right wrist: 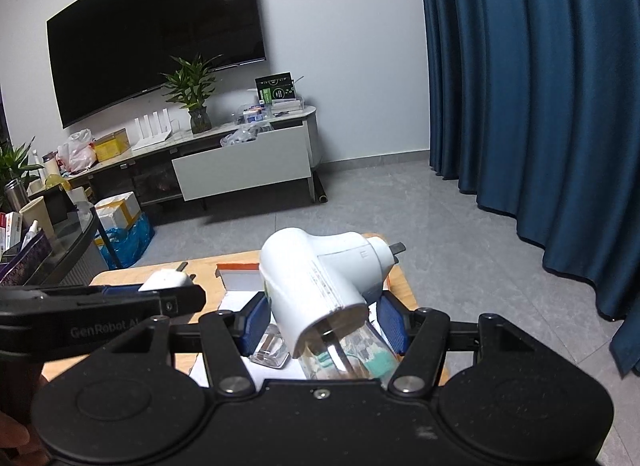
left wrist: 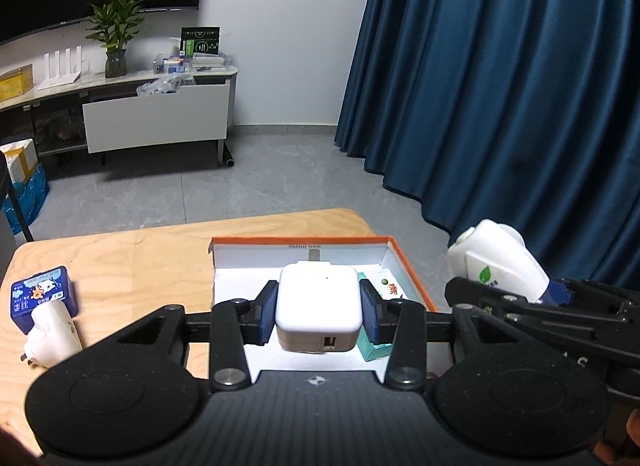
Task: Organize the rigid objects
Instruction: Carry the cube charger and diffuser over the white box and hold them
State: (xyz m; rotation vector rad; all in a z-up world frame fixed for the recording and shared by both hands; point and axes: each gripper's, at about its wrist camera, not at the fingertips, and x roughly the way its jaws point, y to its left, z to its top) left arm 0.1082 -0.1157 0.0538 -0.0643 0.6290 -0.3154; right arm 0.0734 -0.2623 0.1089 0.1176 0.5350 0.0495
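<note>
Table (left wrist: 120, 258) of pale wood, rounded corners, grey tiled floor and blue curtain (left wrist: 500, 85) behind. Orange-rimmed cardboard box (left wrist: 404, 266) lying open on the table, white inside, holding a teal carton (left wrist: 374, 350) and a small printed card at its right side. Left gripper (left wrist: 319, 308) hanging over the box, blue pads clamped on both sides of a white square charger (left wrist: 318, 302), USB port facing the camera, prongs pointing away. Right gripper (right wrist: 326, 320) just to the right of it, above the box's right edge, jaws closed on a white plug-in vaporizer (right wrist: 320, 278) with a clear liquid bottle at its near end, plug pins pointing away toward the curtain; seen from the left wrist as a white body with a green leaf mark. Clear glass piece (right wrist: 270, 350) low beside the right gripper's left pad. On the table's left side, well apart from the box: blue printed tin (left wrist: 42, 298), and touching its near edge a white plug adapter (left wrist: 50, 334), pins sticking out to the left.
</note>
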